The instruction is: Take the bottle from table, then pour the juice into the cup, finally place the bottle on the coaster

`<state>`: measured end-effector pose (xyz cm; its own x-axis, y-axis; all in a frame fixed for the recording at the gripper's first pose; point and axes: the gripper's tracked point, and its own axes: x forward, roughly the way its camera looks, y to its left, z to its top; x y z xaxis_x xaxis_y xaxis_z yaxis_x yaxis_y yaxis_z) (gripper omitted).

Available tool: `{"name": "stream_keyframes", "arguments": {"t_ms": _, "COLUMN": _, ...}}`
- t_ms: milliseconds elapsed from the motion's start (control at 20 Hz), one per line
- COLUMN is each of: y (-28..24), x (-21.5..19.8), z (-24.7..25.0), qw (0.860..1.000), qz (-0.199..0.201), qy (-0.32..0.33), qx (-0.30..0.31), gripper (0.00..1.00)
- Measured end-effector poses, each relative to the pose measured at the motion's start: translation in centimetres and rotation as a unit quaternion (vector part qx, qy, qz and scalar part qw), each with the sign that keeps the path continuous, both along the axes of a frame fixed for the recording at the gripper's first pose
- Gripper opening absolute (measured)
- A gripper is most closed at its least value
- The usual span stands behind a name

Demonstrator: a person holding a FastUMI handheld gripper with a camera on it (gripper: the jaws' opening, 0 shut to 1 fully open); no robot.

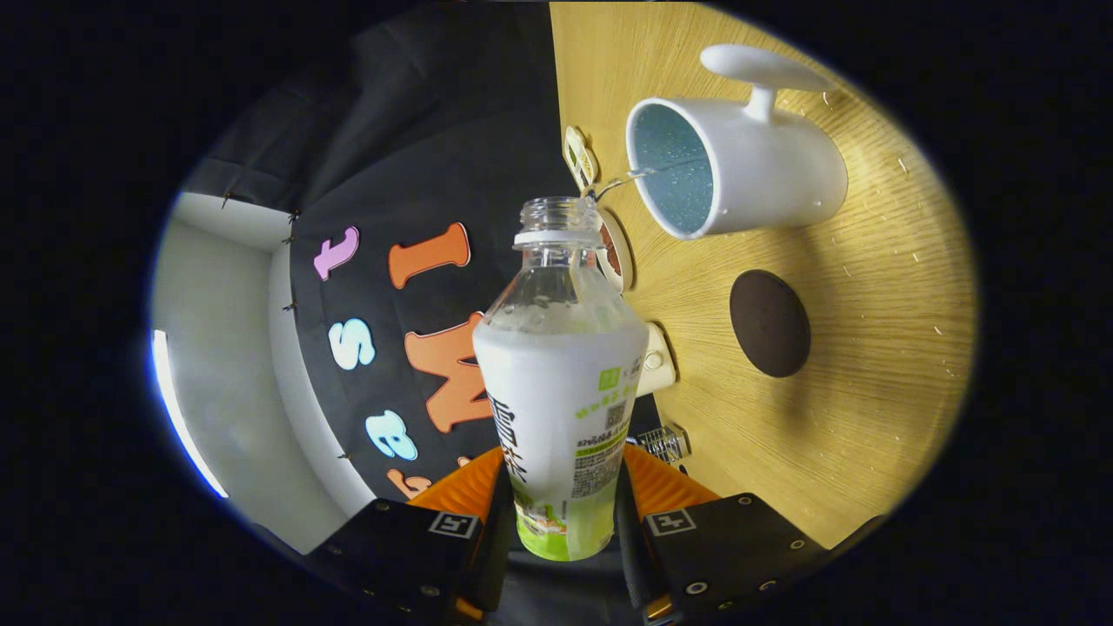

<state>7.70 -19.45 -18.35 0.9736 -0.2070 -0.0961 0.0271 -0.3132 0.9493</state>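
While the gripper clamps the bottle by its lower body, one finger pressing each side, the whole view is rolled so that the wooden table stands on edge beside the bottle. The bottle is uncapped, and its open neck points toward 12 o'clock from the fingers. From the bottle mouth, a thin stream of liquid runs toward 2 o'clock and enters the cup. The cup is white with a speckled blue interior, and its handle is on the side away from the bottle. The dark round coaster lies on the table at 5 o'clock from the cup, apart from it and with nothing on it. Several small objects sit along the table edge just behind the bottle neck; their type cannot be determined.
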Motion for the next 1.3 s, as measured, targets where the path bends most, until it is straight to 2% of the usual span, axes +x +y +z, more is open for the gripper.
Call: {"name": "stream_keyframes", "arguments": {"t_ms": 1300, "y": -1.5, "x": 0.7, "z": 2.5, "qw": 0.996, "qz": -0.027, "qy": -0.049, "qx": 0.073, "gripper": 0.55}}
